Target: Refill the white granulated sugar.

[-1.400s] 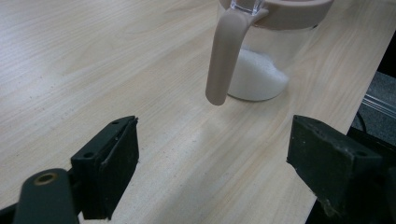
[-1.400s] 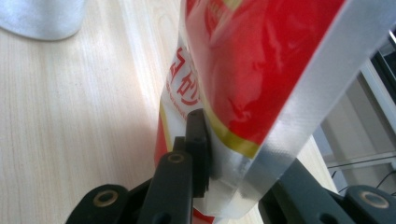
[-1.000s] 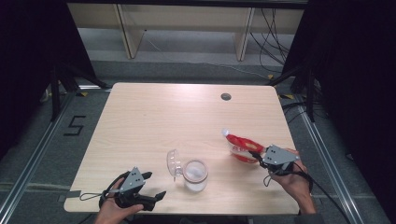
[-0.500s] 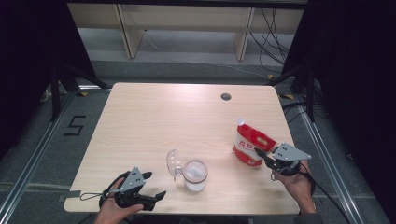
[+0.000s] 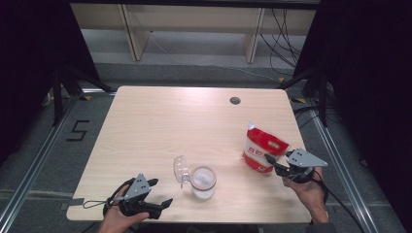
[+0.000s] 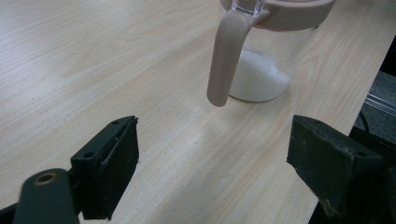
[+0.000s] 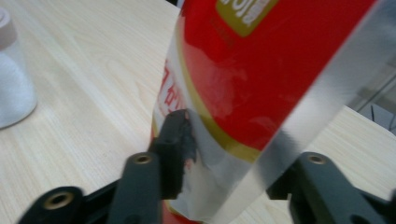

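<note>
A red and white pouch (image 5: 262,148) stands upright on the table's right side. My right gripper (image 5: 270,162) is at its lower right corner. In the right gripper view the pouch (image 7: 243,70) sits between the jaws of my right gripper (image 7: 229,154), which have just been opening and stand apart around its clear edge. A clear jar (image 5: 203,180) holding white powder stands at the front middle, with its lid (image 5: 180,170) flipped open to the left. My left gripper (image 5: 161,191) lies open at the front left, pointing at the jar (image 6: 261,65); nothing is between the jaws of my left gripper (image 6: 212,163).
The light wooden table (image 5: 170,121) has a round cable hole (image 5: 235,100) near its far edge. The jar's beige strap (image 6: 224,56) hangs down its near side. Dark curtains flank the table, and cables lie on the floor behind it.
The pouch has gone from tilted in the right gripper to standing upright on the table. The right gripper's jaws have spread. The left gripper has not moved.
</note>
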Motion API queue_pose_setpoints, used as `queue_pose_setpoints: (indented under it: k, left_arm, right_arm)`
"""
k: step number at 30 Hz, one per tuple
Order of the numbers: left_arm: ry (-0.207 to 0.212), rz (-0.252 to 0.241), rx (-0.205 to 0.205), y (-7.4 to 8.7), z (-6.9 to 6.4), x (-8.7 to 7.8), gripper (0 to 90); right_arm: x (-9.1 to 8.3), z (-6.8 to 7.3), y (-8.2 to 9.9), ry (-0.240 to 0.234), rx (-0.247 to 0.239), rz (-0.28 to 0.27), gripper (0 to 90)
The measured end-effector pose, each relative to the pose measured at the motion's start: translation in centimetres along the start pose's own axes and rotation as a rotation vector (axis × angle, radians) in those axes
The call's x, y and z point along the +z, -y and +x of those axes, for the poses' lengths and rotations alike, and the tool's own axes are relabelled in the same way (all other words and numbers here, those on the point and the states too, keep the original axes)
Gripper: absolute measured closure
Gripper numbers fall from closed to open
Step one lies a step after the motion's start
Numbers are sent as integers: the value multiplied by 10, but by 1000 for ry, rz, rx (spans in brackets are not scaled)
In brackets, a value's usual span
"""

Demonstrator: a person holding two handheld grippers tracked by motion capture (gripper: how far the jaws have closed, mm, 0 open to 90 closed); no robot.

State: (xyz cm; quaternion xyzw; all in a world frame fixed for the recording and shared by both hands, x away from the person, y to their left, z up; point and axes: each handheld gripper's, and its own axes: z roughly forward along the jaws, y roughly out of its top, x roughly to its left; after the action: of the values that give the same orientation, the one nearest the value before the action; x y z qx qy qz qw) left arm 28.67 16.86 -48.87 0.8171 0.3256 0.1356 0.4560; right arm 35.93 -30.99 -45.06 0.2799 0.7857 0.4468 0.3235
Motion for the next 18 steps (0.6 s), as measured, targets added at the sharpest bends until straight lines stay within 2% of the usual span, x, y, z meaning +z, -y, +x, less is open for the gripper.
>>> queue_pose_setpoints:
  k: [3,4,5,7,8,9,10,11,12,14,15,16,17,18]
  left_arm:
    - [3,-9,-1,0,0,1,162]
    - [3,-9,0,0,0,1,162]
    - [-1,-1,1,0,0,0,162]
    - [1,2,1,0,0,0,162]
    - [3,3,1,0,0,0,162]
    - [3,-3,1,0,0,1,162]
    - [4,-3,2,0,0,1,162]
    - [4,-3,8,0,0,1,162]
    - [4,-4,1,0,0,1,162]
    - [2,4,0,0,0,0,162]
    - [2,2,0,0,0,0,162]
    - [4,-3,0,0,0,1,161]
    - [0,-7,-1,0,0,1,162]
    - [3,-3,-1,0,0,1,162]
  right_arm:
    - [-2,0,-1,10,47,5,449]
    - [-3,-1,-1,11,44,2,427]
    - [-5,2,-1,16,87,4,422]
    - [-9,2,-1,30,95,14,391]
    - [-11,4,-1,52,116,5,382]
    - [-13,6,-2,47,146,18,378]
    - [-16,6,-3,60,146,6,374]
    - [-19,5,-3,58,139,-9,367]
    - [-22,8,-5,49,181,3,360]
    - [-27,11,-5,58,215,3,343]
    - [-28,11,-5,60,211,-2,342]
    - [-30,14,-5,52,247,5,342]
    - [-31,14,-5,41,232,8,337]
    - [-32,15,-4,52,243,7,334]
